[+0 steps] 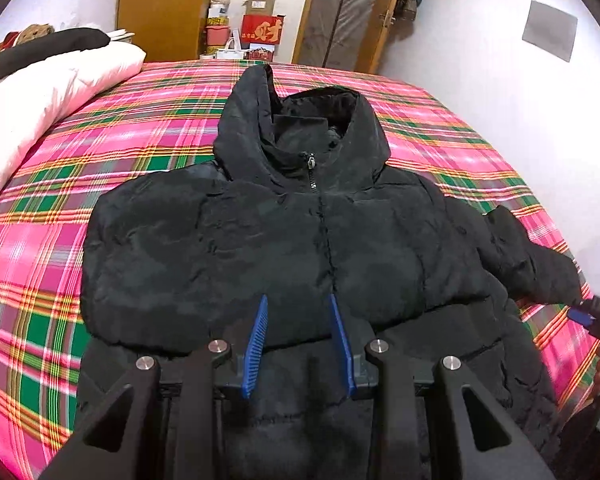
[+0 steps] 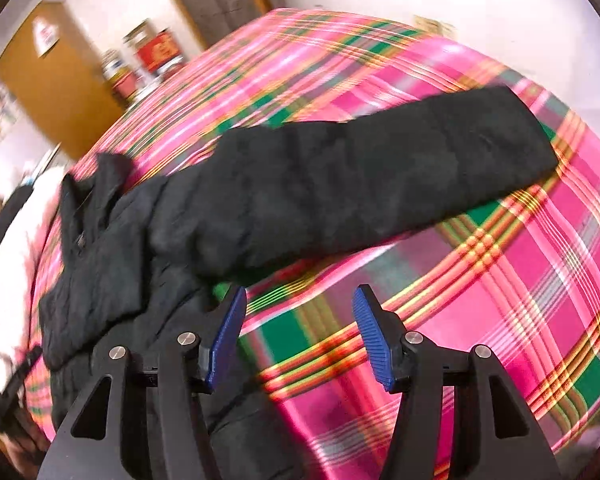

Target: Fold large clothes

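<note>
Right view blurred; jacket (image 1: 284, 240) hem cut off behind left tongs (image 1: 298, 304).

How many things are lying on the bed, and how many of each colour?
Black: 2, the jacket in the middle and a black cover at the far left.
White: 1, the duvet under that black cover.
Total: 3 things on the plaid bed.
</note>
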{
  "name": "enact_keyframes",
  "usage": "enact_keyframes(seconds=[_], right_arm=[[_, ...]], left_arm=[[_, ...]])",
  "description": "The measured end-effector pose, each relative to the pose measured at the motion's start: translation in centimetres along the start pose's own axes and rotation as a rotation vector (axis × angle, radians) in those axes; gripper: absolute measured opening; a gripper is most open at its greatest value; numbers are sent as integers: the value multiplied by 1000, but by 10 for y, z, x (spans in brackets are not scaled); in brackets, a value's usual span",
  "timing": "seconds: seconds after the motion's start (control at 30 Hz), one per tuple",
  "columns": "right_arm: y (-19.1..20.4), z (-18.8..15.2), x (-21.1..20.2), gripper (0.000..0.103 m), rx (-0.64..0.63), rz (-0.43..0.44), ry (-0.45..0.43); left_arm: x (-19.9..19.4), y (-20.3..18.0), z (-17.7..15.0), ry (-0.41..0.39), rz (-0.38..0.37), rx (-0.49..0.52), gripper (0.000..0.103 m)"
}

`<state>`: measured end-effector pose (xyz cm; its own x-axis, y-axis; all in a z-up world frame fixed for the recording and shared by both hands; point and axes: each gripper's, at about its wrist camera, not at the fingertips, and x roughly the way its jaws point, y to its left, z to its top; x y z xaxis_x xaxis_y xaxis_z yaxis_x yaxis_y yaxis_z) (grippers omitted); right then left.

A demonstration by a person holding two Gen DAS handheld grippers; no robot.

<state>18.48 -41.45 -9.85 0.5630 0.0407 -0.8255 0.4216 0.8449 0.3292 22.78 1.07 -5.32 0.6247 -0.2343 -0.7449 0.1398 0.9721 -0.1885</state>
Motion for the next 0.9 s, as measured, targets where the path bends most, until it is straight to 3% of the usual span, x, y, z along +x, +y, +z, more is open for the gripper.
enact_keyframes(seconds=[0.2,0.37,0.57,0.7,0.73,0.77,0.83,0.9], right_arm=[[-58,18,28,60,249,-38,10],[-88,28,45,61,397,-16,-10],[-108,48,54,62,488,17,-93],[-111,56,54,62,481,21,-115],[-110,56,53,56,469,7,-115],[-108,57,51,34,446,-28,-112],[-109,56,48,16,456,-11,-103],[-105,56,39,10,453,-6,-109]], left_arm=[[16,-5,16,-6,-16,9,33],[24,-9,16,11,-18,21,33],[28,-10,16,24,-12,25,33],[32,-11,16,34,-4,26,33],[33,-10,16,38,-5,22,33],[34,-10,17,41,-7,18,33],[34,-8,17,44,-12,9,33],[34,-7,19,44,-7,6,33]])
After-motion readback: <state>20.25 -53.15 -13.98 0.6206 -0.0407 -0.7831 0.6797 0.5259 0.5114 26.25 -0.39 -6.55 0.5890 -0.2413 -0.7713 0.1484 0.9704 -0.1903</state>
